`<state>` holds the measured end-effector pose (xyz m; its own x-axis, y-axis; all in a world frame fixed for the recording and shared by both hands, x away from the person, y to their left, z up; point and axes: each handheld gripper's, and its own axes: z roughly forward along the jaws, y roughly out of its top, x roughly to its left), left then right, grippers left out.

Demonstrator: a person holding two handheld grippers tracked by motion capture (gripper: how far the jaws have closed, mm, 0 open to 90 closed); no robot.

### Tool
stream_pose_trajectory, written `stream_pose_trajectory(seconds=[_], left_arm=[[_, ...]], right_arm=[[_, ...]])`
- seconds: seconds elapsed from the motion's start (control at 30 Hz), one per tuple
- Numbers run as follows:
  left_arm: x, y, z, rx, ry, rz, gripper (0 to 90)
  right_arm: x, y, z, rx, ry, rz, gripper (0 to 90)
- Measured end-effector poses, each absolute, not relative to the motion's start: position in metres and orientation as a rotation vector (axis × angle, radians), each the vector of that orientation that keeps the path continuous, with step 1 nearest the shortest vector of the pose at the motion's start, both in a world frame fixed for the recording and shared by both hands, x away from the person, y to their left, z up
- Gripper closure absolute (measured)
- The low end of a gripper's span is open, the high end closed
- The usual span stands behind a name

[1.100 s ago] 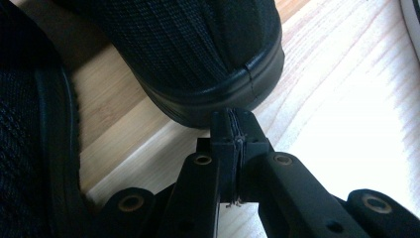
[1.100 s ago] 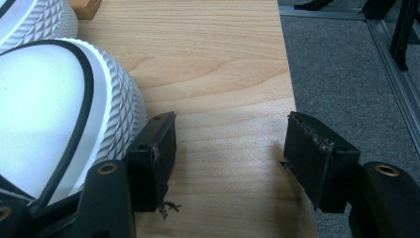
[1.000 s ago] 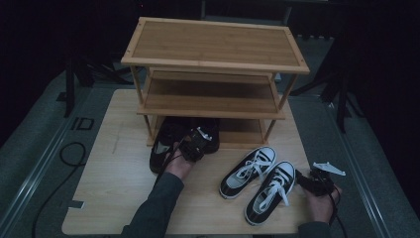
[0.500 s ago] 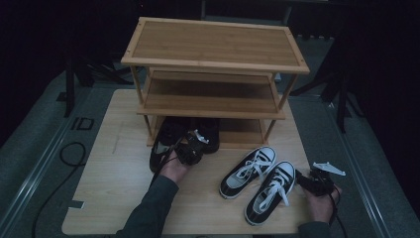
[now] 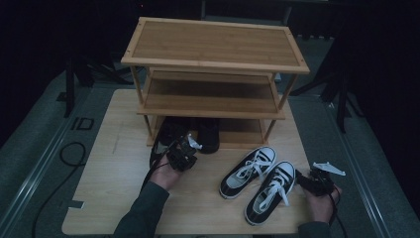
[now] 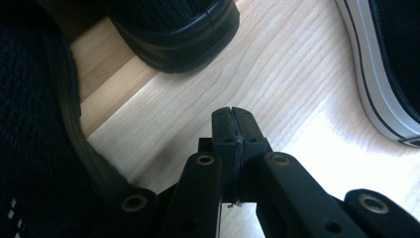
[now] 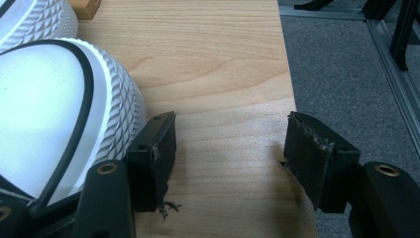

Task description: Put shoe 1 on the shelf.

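Jaws of the left gripper [image 5: 184, 151] are pressed together with nothing between them, just in front of the two black shoes [image 5: 171, 135] that sit side by side under the wooden rack [image 5: 218, 44], one heel jutting onto the table [image 5: 114, 168]. In the left gripper view a black shoe's sole runs right beside the jaws. The right gripper [image 5: 309, 179] stands spread wide, its near pad [image 7: 161, 148] just beside the toe of the white-laced sneaker [image 5: 270, 191]
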<state>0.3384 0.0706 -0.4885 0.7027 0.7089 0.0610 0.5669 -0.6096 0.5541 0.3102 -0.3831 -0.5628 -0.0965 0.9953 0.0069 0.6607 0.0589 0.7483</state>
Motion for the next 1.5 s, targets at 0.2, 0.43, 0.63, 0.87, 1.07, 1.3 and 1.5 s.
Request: stream_pose_trajectory(seconds=[0.2,0.43,0.63,0.87,1.07,1.3,1.5], left_arm=[[0.329,0.081,-0.489,2.409,0.965,0.358,90.0],[0.317,0.097,-0.491,2.415,0.983,0.352,89.9],[0.31,0.115,-0.492,2.409,1.024,0.366,89.8],[0.302,0.134,-0.494,2.388,1.065,0.371,89.7],[0.297,0.146,-0.497,2.385,1.089,0.361,89.7],[0.294,0.157,-0.501,2.383,1.123,0.363,89.6],[0.293,0.168,-0.506,2.383,1.164,0.359,89.2]], right_arm=[[0.31,-0.383,-0.563,1.652,1.814,0.823,36.6],[0.31,-0.383,-0.563,1.652,1.814,0.823,36.6],[0.31,-0.383,-0.563,1.652,1.814,0.822,36.7],[0.31,-0.383,-0.563,1.651,1.813,0.822,36.7],[0.31,-0.383,-0.563,1.652,1.813,0.822,36.7],[0.31,-0.383,-0.563,1.652,1.813,0.821,36.8],[0.31,-0.383,-0.563,1.653,1.812,0.822,36.8]])
